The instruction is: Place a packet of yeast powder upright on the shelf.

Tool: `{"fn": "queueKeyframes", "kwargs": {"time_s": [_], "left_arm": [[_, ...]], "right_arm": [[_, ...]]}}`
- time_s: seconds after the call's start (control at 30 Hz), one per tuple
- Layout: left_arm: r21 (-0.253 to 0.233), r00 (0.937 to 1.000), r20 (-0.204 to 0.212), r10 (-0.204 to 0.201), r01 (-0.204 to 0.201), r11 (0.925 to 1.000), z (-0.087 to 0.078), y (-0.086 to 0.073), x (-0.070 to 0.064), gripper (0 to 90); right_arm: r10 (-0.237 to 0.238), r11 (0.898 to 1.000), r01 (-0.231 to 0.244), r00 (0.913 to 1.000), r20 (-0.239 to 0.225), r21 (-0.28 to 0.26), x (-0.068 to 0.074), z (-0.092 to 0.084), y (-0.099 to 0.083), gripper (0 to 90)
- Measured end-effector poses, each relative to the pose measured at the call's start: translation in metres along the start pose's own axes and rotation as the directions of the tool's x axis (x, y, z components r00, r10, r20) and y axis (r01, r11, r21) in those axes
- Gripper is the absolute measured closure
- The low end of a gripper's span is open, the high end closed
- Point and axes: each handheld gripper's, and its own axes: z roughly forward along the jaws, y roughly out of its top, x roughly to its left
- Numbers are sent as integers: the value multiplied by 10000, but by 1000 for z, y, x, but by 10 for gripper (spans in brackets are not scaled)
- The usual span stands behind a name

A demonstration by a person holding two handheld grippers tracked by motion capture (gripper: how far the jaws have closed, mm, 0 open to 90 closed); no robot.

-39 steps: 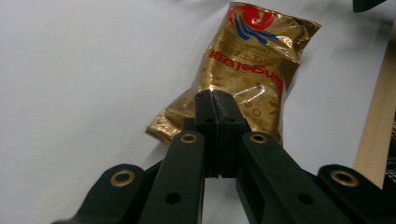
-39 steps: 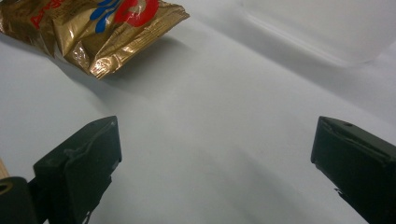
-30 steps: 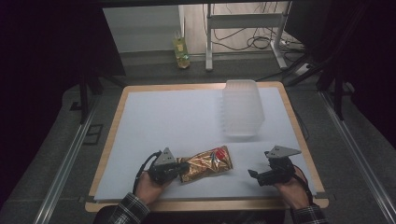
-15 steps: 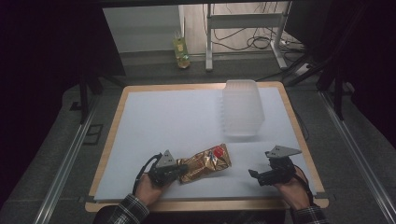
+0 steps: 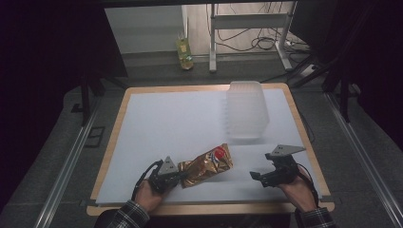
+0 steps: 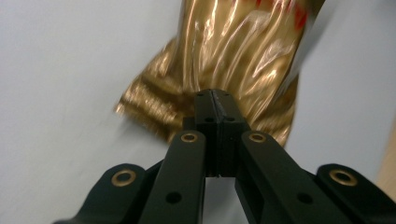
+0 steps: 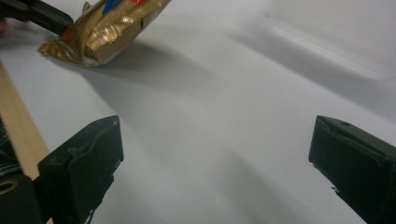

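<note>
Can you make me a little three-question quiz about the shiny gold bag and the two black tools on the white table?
1. True or false: the left tool is clamped on the crinkled end of the shiny gold foil snack bag.
2. The right tool is: A) gripping the bag, B) open with nothing between its jaws, C) touching the frosted clear plastic tub.
3. Fill in: the tub stands on the far ____ side of the white sheet-covered table, in the high view.

Key
1. True
2. B
3. right
</note>
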Motion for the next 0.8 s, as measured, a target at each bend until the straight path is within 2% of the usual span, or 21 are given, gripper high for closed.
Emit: {"fn": "queueKeyframes", "kwargs": {"time_s": [0.03,0.2,0.4,0.5,0.57,0.8], "left_arm": [[33,10000,82,-49,48,10000,0,1,1,899],[-2,9999,84,-66,66,10000,0,1,2,899],[-27,10000,86,-47,48,10000,0,0,2,899],[-25,10000,57,-1,1,10000,0,0,1,899],[-26,10000,54,12,-12,10000,0,0,1,899],[-11,10000,59,13,-13,10000,0,0,1,899]], "right_arm": [[45,10000,-44,9997,-232,40,1,2,2,34],[25,9999,-18,9990,-456,170,2,9,6,30],[151,9996,-126,9953,-953,268,3,16,16,31],[406,9990,-376,9904,-1322,253,3,21,25,34],[478,9987,-445,9893,-1375,265,3,23,26,34],[918,9939,-797,9809,-1713,762,4,37,39,34]]}}
